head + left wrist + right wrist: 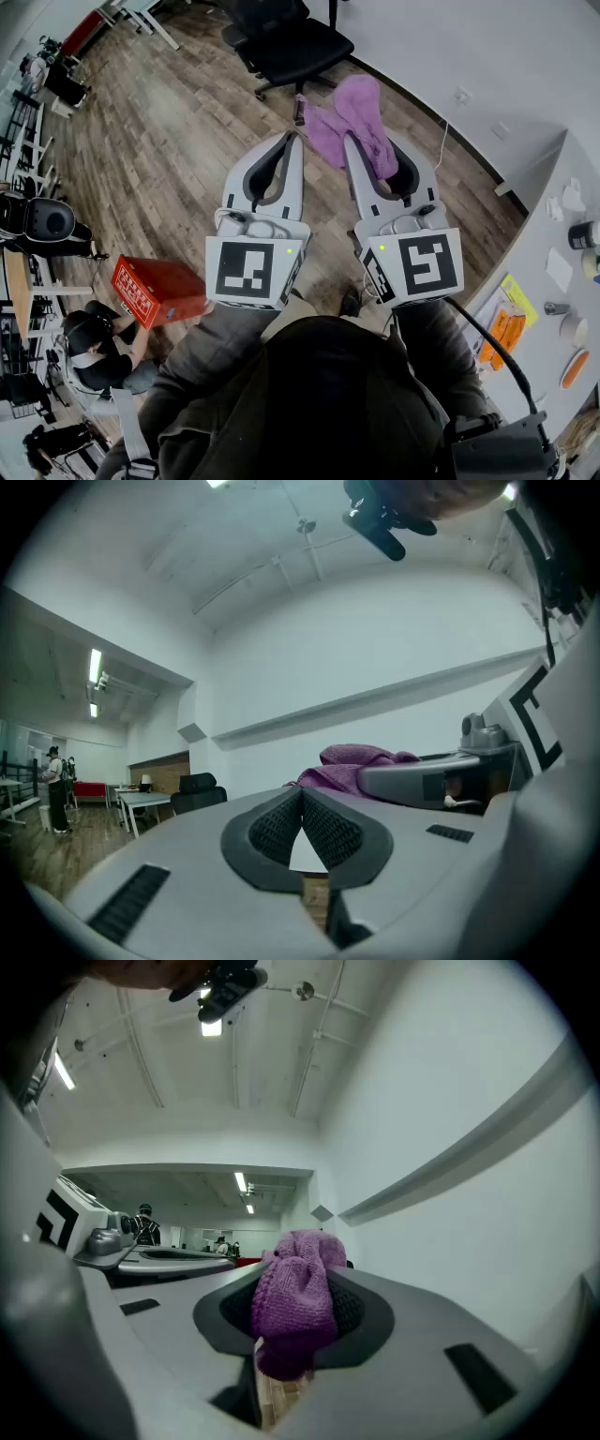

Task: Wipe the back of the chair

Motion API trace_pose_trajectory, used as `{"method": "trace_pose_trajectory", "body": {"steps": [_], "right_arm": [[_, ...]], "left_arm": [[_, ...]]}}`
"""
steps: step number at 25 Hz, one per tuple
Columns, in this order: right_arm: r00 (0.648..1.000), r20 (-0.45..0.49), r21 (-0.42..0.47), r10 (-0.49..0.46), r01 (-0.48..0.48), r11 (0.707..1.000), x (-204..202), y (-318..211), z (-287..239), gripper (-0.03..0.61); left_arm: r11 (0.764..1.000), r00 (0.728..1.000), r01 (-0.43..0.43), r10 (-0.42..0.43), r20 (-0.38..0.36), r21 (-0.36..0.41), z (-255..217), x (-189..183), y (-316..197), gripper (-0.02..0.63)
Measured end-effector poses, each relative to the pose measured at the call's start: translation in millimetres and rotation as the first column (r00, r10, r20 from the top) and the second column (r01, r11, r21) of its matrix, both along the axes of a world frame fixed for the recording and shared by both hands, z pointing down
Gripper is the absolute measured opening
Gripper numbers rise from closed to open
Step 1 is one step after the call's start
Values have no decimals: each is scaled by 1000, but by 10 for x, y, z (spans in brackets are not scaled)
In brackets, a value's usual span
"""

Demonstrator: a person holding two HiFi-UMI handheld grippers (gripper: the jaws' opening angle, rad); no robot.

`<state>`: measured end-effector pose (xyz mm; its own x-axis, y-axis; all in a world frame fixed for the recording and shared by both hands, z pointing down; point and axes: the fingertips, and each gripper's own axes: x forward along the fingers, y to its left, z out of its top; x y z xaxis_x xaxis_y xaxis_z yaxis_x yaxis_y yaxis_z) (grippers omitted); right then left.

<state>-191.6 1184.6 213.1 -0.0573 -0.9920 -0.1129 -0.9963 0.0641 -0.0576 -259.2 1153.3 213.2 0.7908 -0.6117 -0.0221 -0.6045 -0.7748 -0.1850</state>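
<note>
1. The right claw (371,148) is clamped on a purple knitted cloth (354,108), and the cloth bulges out above the tips.
2. The left claw (292,141) is just beside it, with its tips pressed together and nothing between them.
3. A black padded office chair (286,39) stands on the wooden floor (178,141) beyond both claws, its seat near the cloth.
4. A red box (157,291) lies on the floor at the left.

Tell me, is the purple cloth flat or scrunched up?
Scrunched up: the purple cloth sits bunched in a lump, pinched by the right gripper.
</note>
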Motion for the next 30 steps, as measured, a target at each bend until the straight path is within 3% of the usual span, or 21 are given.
{"method": "trace_pose_trajectory", "body": {"steps": [9,15,23,30], "right_arm": [[1000,1,-43,-20,20,999,243,-919,262,106],[1000,12,-49,-21,21,999,346,-2027,416,100],[999,-34,-85,-12,9,996,355,-3619,383,100],[998,-66,-64,12,-16,998,672,-4394,135,100]], "left_arm": [[998,1000,27,-27,-3,-57,298,237,-931,9],[991,994,30,-43,-102,-128,494,321,-2121,9],[994,991,-7,-7,-135,-105,471,348,-3672,9],[992,993,-18,3,-120,-125,527,531,-4429,9]]}}
